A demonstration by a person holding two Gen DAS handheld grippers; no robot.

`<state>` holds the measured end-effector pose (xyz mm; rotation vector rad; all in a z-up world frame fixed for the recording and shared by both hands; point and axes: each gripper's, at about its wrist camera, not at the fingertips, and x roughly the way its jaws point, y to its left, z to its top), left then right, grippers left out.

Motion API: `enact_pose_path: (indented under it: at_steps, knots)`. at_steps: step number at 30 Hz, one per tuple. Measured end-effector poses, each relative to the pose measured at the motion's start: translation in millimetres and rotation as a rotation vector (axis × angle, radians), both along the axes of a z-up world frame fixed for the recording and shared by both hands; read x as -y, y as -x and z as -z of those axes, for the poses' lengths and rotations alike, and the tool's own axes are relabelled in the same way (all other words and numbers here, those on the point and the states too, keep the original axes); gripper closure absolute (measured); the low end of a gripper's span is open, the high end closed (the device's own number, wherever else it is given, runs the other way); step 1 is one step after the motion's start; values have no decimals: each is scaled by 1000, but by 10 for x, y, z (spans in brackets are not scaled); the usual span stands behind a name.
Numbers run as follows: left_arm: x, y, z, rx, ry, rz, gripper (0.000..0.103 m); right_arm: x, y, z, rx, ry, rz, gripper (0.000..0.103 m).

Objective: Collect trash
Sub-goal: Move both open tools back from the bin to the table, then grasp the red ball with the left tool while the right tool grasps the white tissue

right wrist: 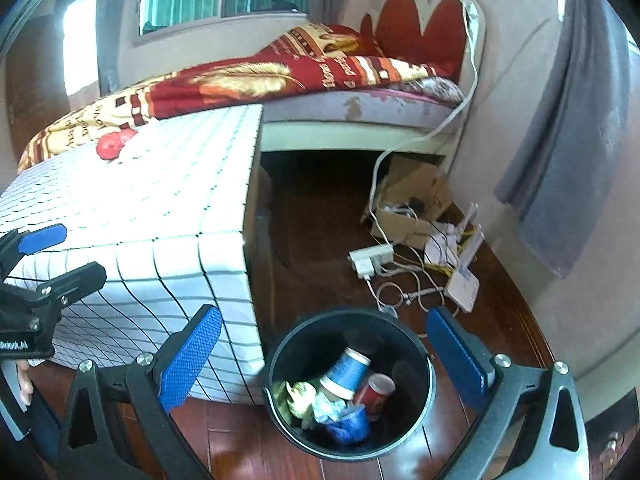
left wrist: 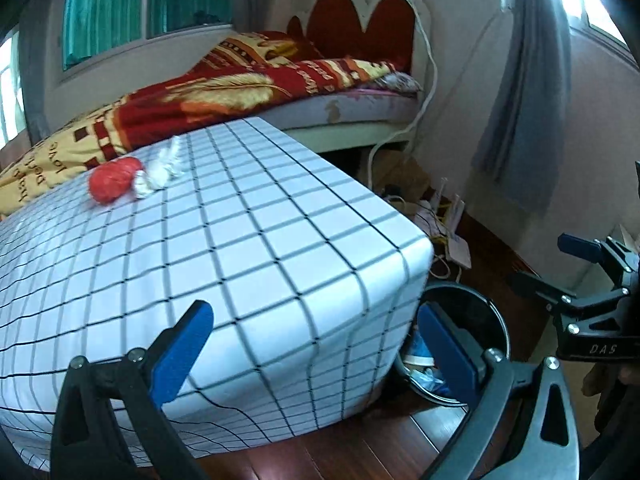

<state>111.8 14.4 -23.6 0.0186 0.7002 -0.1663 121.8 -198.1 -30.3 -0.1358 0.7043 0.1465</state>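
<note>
Home bedroom: bed (right wrist: 360, 108), red blanket (right wrist: 256, 80), curtained window (left wrist: 144, 8), wood floor (right wrist: 320, 232).

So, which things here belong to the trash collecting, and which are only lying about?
Job:
- red crumpled wad on the checked table
- white crumpled paper beside it
- black bin, already holding cups
- left gripper and right gripper, both open

Lying about:
- cardboard box
- power strip
- blanket

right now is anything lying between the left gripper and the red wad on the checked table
Nothing visible does. The left gripper is open at the near corner of the checked table, and only bare cloth runs to the red wad. A white crumpled wad sits beside it, on its right, not in front.
</note>
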Motion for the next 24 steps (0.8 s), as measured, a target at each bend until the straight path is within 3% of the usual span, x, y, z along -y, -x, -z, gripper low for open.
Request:
enact_pose_path:
  at_steps: [13,24]
  knots:
    - [-825,-33,-46,36,-4,-145,0,-673,-126,-191,86,-44,-149,0]
    - [-1729,-193,-90,22,53,-280,0,-1585,-484,-263,34,-49,-282,0]
